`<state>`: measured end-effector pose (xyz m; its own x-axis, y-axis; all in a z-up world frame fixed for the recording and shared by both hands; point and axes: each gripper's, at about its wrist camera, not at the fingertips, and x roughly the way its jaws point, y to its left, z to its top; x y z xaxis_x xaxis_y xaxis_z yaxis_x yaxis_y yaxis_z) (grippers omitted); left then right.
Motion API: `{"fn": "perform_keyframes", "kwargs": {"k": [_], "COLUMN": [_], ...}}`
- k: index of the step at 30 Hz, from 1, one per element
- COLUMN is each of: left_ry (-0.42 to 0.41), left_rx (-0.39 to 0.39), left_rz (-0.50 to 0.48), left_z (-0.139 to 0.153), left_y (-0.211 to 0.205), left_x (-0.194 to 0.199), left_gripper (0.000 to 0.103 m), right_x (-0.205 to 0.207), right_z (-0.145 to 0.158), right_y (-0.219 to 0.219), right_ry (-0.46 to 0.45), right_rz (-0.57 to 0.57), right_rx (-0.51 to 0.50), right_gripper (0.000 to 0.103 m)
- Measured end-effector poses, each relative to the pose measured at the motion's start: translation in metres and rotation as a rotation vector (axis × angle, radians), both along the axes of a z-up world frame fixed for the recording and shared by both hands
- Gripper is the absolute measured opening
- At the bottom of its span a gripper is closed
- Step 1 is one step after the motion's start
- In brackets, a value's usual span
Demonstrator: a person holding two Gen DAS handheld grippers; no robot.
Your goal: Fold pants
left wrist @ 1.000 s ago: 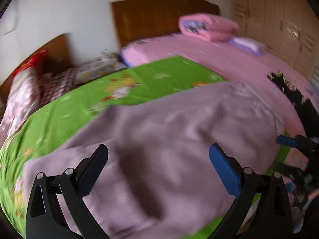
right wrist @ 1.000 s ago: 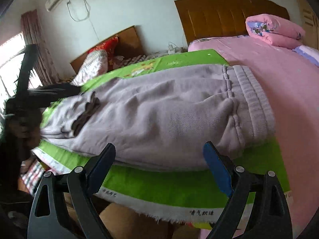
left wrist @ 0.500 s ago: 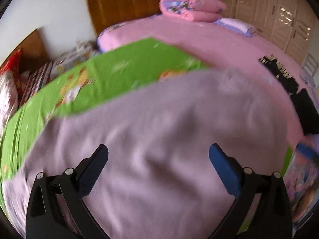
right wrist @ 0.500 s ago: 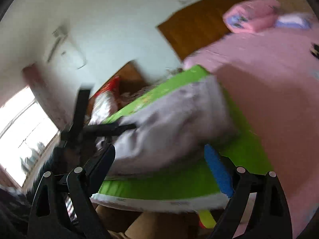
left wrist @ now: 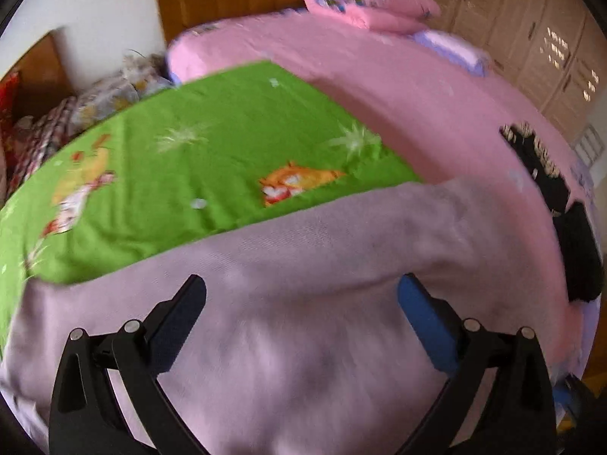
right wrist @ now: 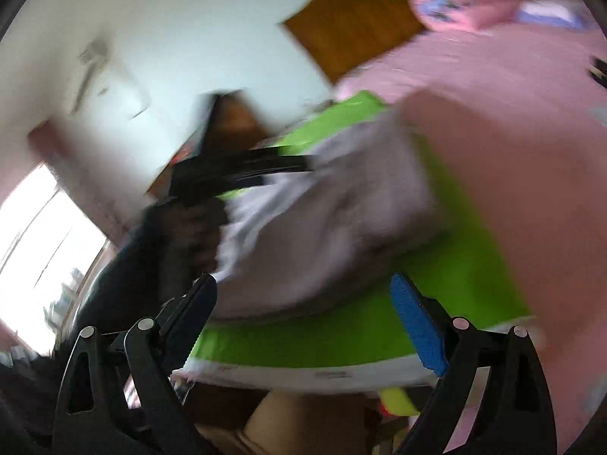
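Observation:
The lilac-grey pants (left wrist: pixel 303 303) lie folded on the green printed sheet (left wrist: pixel 212 151) on the bed. In the left wrist view my left gripper (left wrist: pixel 301 288) is open and empty, just above the pants. In the blurred right wrist view the pants (right wrist: pixel 334 204) lie beyond my right gripper (right wrist: pixel 303 288), which is open and empty, off the near edge of the bed. The left gripper (right wrist: pixel 242 174) shows there too, held over the far end of the pants.
A pink bedspread (left wrist: pixel 417 87) covers the bed to the right, with a folded pink quilt (left wrist: pixel 364 0) at the wooden headboard. Black clothes (left wrist: pixel 561 204) lie at the right edge. Wardrobe doors (left wrist: pixel 550 38) stand beyond. A window (right wrist: pixel 38 250) is at the left.
My left gripper has drawn back, so more green sheet shows beyond the pants. My right gripper has swung back and tilted away from the pants. Both stay open.

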<state>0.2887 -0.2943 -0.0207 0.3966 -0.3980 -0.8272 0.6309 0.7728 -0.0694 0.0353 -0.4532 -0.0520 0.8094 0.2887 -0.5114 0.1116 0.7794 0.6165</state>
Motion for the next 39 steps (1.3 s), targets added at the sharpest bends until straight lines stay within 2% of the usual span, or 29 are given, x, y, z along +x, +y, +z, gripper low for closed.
{"fn": "perform_keyframes", "kwargs": {"k": [2,3,5,6,8,12,13,16,18,22,25,28,33,35,39], "left_ry": [-0.022,-0.037,-0.101,-0.155,-0.221,-0.282,-0.284,-0.206,-0.177,-0.119,-0.080,-0.099,-0.131,-0.130,-0.138], "left_rx": [-0.065,-0.073,-0.043,-0.002,0.029,0.073,0.081,0.105,0.068,0.033,0.003,0.010,0.020,0.019,0.001], "left_rz": [0.007,0.013,0.032,0.036,0.042,0.050,0.058,0.048,0.058,0.049,0.049,0.053,0.059,0.059,0.056], "left_z": [0.017,0.022,0.028,0.028,0.028,0.017,0.009,-0.022,-0.033,-0.035,-0.037,-0.037,-0.038,-0.038,-0.033], "left_y": [0.018,0.025,0.046,0.058,0.079,0.118,0.125,0.131,0.136,0.142,0.146,0.145,0.144,0.144,0.147], "left_x": [-0.018,-0.026,-0.047,-0.061,-0.079,-0.107,-0.111,-0.108,-0.104,-0.095,-0.091,-0.094,-0.100,-0.100,-0.102], "left_gripper": [0.101,0.101,0.101,0.101,0.101,0.101,0.101,0.101,0.102,0.101,0.102,0.102,0.102,0.102,0.101], "right_x": [0.003,0.005,0.014,0.017,0.026,0.045,0.050,0.054,0.056,0.054,0.071,0.090,0.080,0.077,0.084], "right_z": [-0.008,-0.012,-0.017,-0.016,-0.013,-0.013,-0.014,-0.015,-0.017,-0.015,-0.007,-0.002,0.001,-0.001,-0.003], "right_y": [-0.013,-0.018,-0.022,-0.021,-0.021,-0.036,-0.040,-0.041,-0.038,-0.037,-0.031,-0.020,0.008,0.018,0.003], "right_ry": [0.053,0.058,0.062,0.066,0.086,0.114,0.114,0.136,0.138,0.126,0.143,0.191,0.195,0.189,0.171], "right_rz": [-0.047,-0.042,-0.037,-0.036,-0.041,-0.055,-0.048,-0.036,0.007,0.007,-0.036,-0.032,0.081,0.134,0.072], "right_rx": [0.059,0.096,0.140,0.132,0.102,0.154,0.194,0.248,0.300,0.268,0.157,0.083,-0.007,-0.074,0.031], "right_gripper": [0.090,0.090,0.090,0.090,0.090,0.094,0.099,0.099,0.099,0.099,0.099,0.099,0.099,0.099,0.099]}}
